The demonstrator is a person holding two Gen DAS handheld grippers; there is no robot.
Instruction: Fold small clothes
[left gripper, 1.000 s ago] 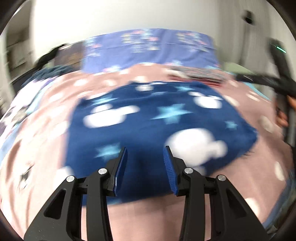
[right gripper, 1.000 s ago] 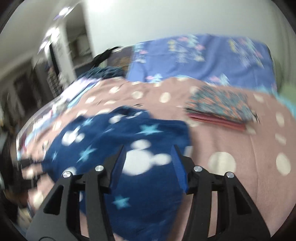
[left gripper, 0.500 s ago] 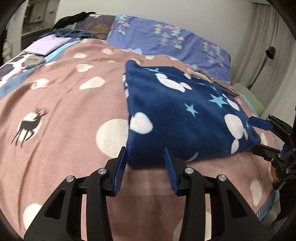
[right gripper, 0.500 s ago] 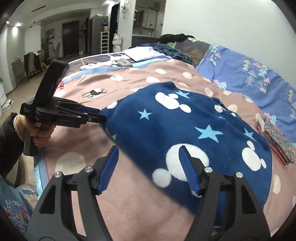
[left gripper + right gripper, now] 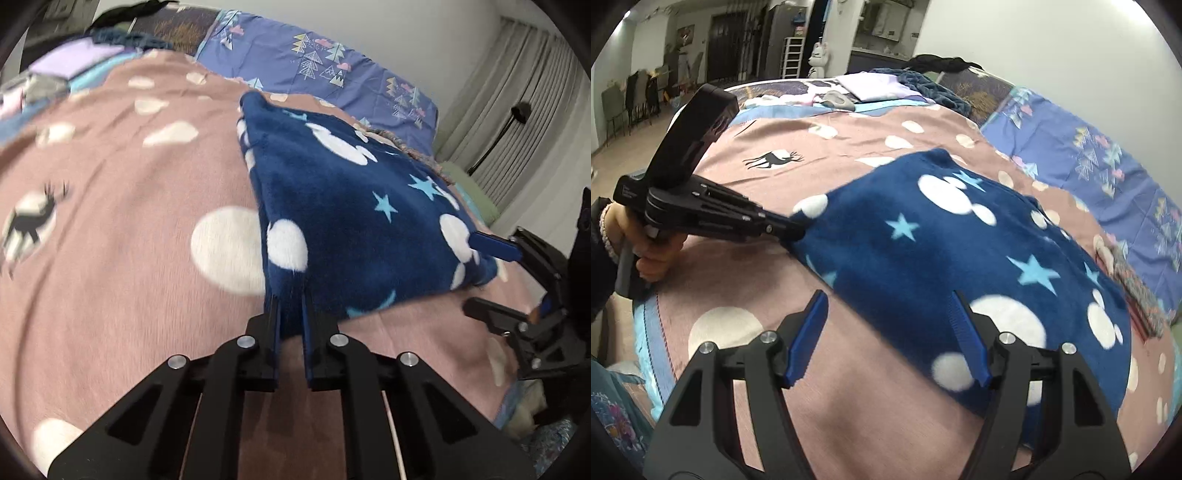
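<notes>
The navy star-print garment (image 5: 343, 206) lies folded on the pink spotted bedspread (image 5: 129, 229) of the bed. Your left tongs (image 5: 291, 306) pinch its near corner between nearly closed fingers. Your right tongs (image 5: 890, 332) hang spread wide over its other near edge, one blue finger (image 5: 966, 332) above the fleece.

Both wrist views low, close over bed (image 5: 122, 206), facing opposite ends, apparently; share navy garment (image 5: 343, 206) (image 5: 942, 258).

Navy fleece garment (image 5: 343, 206) with white mouse heads, blue stars; lies folded on bedspread (image 5: 122, 229).
</notes>
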